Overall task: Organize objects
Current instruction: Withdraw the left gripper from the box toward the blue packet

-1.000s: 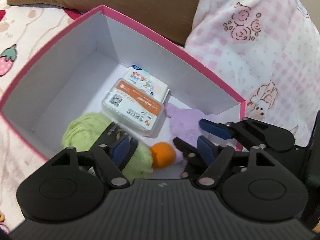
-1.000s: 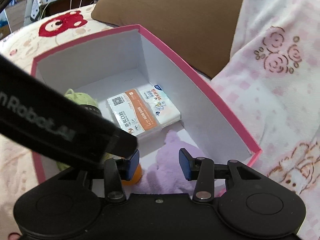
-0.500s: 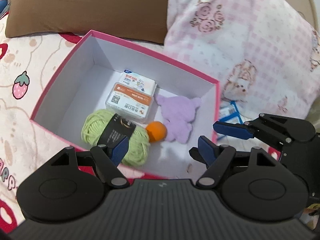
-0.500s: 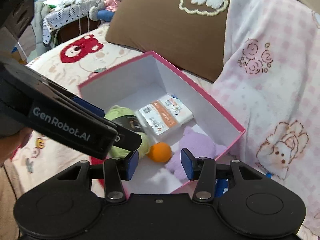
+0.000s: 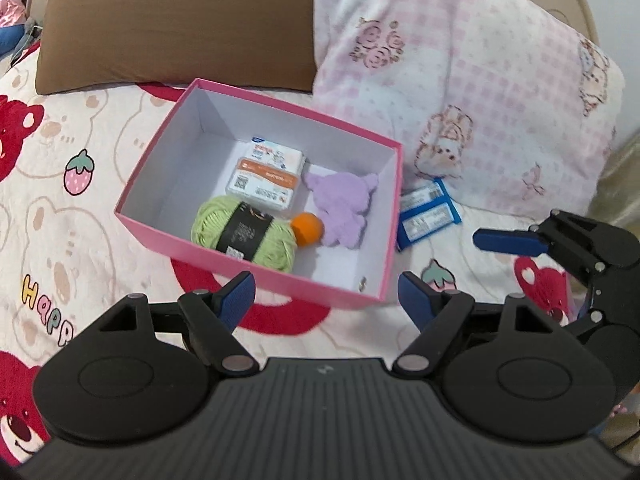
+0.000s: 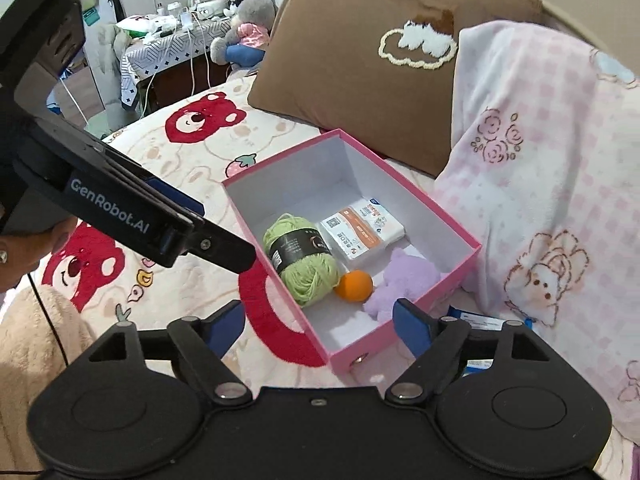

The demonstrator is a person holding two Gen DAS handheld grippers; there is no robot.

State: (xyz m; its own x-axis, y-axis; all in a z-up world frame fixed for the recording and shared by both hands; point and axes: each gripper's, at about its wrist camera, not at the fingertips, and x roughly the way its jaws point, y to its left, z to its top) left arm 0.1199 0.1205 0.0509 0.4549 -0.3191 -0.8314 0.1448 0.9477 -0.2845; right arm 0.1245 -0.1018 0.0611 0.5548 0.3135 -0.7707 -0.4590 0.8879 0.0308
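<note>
Both grippers higher above box (image 5: 264, 260), emptier.

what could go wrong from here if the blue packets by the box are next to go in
The blue packets lie flat on soft bedding, tight against the pink box wall and the pink blanket, so an open right gripper might pinch fabric or nudge the box. They look thin, so a grasp could slip. Inside, the purple plush and orange ball fill that side, so dropped packets may land on them.
</note>
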